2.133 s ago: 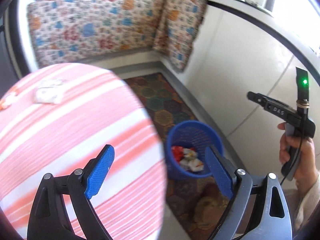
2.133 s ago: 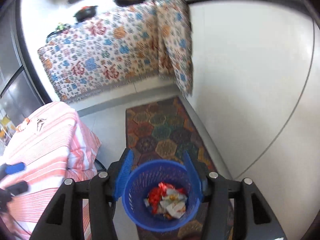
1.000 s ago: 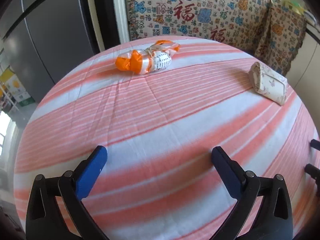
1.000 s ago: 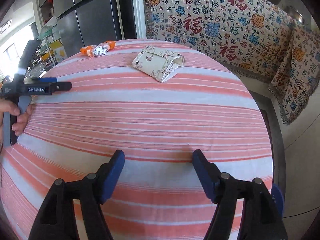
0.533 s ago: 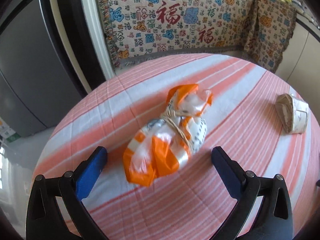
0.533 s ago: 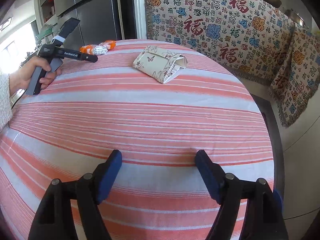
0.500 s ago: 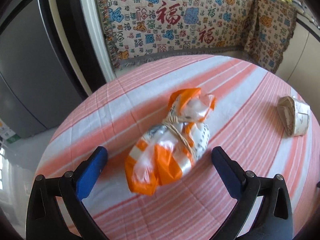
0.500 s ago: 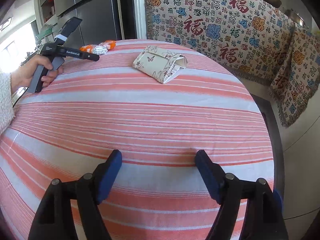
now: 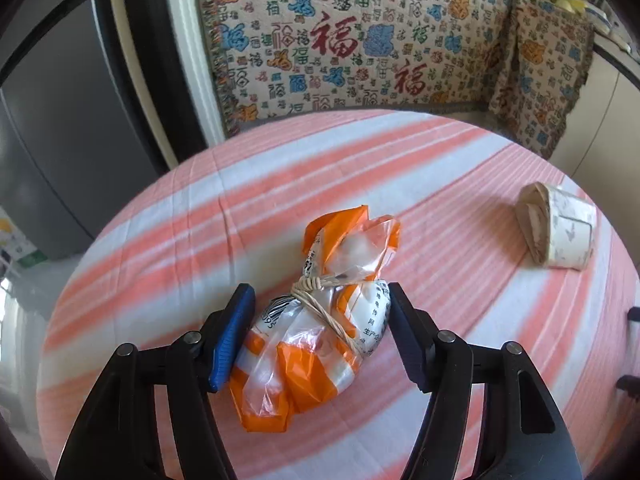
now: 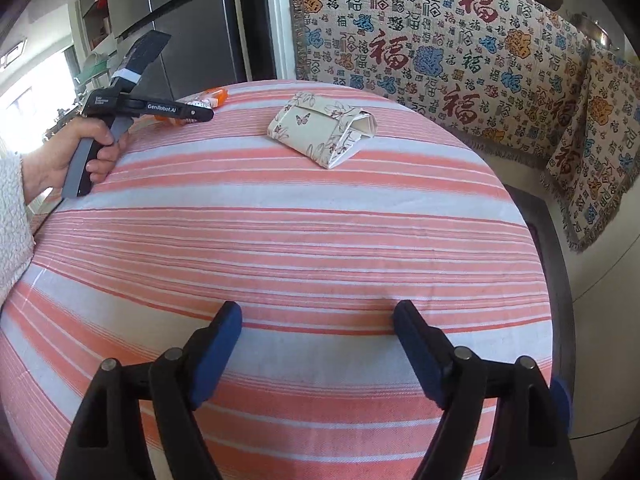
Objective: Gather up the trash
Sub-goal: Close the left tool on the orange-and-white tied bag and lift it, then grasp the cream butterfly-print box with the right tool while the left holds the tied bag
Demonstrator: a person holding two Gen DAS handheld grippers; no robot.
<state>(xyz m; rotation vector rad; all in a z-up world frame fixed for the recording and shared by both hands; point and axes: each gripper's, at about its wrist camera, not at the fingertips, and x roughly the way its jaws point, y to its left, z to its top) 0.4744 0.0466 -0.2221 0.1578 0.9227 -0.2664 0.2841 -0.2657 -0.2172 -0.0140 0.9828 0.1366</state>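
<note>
Round table under pink-and-white striped cloth (image 10: pixel 320 216), near edge cut off by the frame. Folded butterfly-print fabric pouch (image 10: pixel 326 130) well right of the trash. Orange-and-clear plastic bag tied with string (image 9: pixel 320 328) on the cloth, clamped between left gripper (image 9: pixel 318 332) fingers, mostly hidden in the right view. Right gripper (image 10: pixel 318 336) spread wide, empty, over the cloth.

Orange-white bag (image 9: pixel 316 344), pink-striped tablecloth (image 10: pixel 304 240), blue fingers (image 9: pixel 234 336)

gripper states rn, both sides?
Left tool: closed on the orange-and-white tied plastic bag, which sits on the striped tablecloth.
Right tool: open, empty, above the tablecloth.
</note>
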